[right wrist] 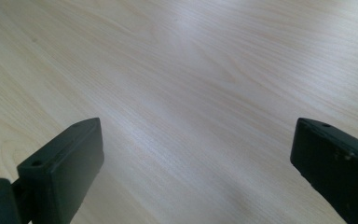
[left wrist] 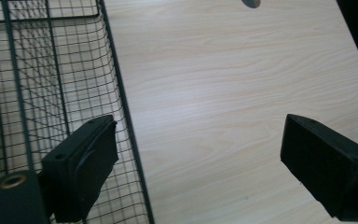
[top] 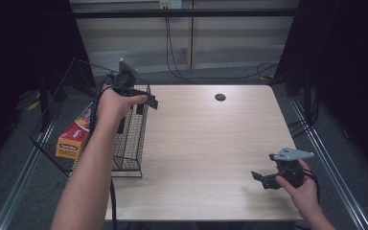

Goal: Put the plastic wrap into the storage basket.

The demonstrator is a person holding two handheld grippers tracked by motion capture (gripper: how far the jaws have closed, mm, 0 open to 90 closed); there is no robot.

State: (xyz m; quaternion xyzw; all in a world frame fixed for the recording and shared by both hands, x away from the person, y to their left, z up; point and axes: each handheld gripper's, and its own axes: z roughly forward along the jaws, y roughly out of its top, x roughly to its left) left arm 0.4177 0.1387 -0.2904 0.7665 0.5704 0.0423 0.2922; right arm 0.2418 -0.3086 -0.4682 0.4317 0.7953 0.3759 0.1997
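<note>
1. The desk [top: 206, 143] is the biggest thing I have in view, pale wood, its middle bare; a small dark round spot [top: 220, 97] sits near its far edge, well apart from both hands.
2. The wire basket [top: 130, 143] stands at the desk's left edge and hangs partly beyond it; inside it lies the orange box [top: 74, 136], a long carton resting along the basket's left side; I take that box for the thing being handled.
3. My left tongs [top: 148, 101] hang over the basket's right rim, jaws wide with nothing between them; in the left gripper view [left wrist: 196, 154] one jaw is over the mesh, the other over bare wood; I judge the box is delivered and this hand is clearing the basket.
4. My right tongs [top: 260, 178] rest low near the desk's near right corner, jaws wide and empty; the right gripper view [right wrist: 196, 158] has plain wood between them.
5. Next move, as I judge it: lift the left tongs clear; the basket's rim and mesh are the snag risk.
</note>
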